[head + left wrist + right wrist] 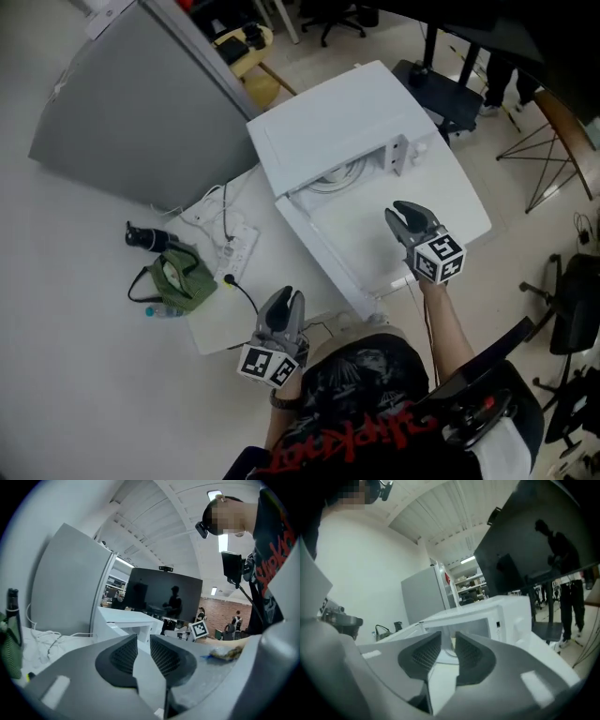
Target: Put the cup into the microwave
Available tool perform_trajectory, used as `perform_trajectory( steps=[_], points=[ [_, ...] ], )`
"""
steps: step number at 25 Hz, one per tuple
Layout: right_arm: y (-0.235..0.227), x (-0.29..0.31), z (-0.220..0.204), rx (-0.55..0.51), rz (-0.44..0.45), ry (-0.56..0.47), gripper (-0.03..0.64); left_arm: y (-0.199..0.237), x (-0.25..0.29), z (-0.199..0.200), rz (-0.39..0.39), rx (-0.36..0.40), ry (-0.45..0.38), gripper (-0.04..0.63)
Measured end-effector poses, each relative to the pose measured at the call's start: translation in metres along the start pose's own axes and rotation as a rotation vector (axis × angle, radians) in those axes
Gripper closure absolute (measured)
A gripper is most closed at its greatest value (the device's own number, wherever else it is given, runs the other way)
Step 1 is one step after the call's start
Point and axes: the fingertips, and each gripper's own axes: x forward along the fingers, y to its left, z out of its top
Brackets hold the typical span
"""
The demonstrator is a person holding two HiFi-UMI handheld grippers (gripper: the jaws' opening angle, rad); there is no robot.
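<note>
Two grippers show in the head view: the left gripper (286, 298) low near the person's body, the right gripper (407, 212) above the microwave's (337, 112) open front, the cavity just ahead of it. In the left gripper view the jaws stand barely apart and empty, with the microwave (124, 618) ahead. In the right gripper view the jaws are likewise a slim gap apart (nothing between), facing the cavity. The cup cannot be made out.

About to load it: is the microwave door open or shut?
Open: the microwave has its door folded down flat, and the turntable inside shows.
</note>
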Motion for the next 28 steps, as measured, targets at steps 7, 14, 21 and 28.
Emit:
perform_trajectory(
  steps=[7, 14, 21, 28],
  points=[
    [0.019, -0.115, 0.103, -0.156, -0.176, -0.177, 0.617, -0.038, 0.031, 0.015, -0.225, 0.014, -0.007, 0.52],
    [0.05, -0.198, 0.147, -0.149, -0.298, -0.273, 0.617, -0.053, 0.021, 0.004, -0.346, -0.035, 0.03, 0.592],
    [0.071, -0.222, 0.162, -0.216, -0.36, -0.306, 0.617, -0.036, 0.021, 0.016, -0.36, -0.057, -0.012, 0.592],
    [0.076, -0.212, 0.184, -0.214, -0.36, -0.325, 0.617, -0.036, 0.025, 0.043, -0.406, -0.065, -0.054, 0.592]
  ],
)
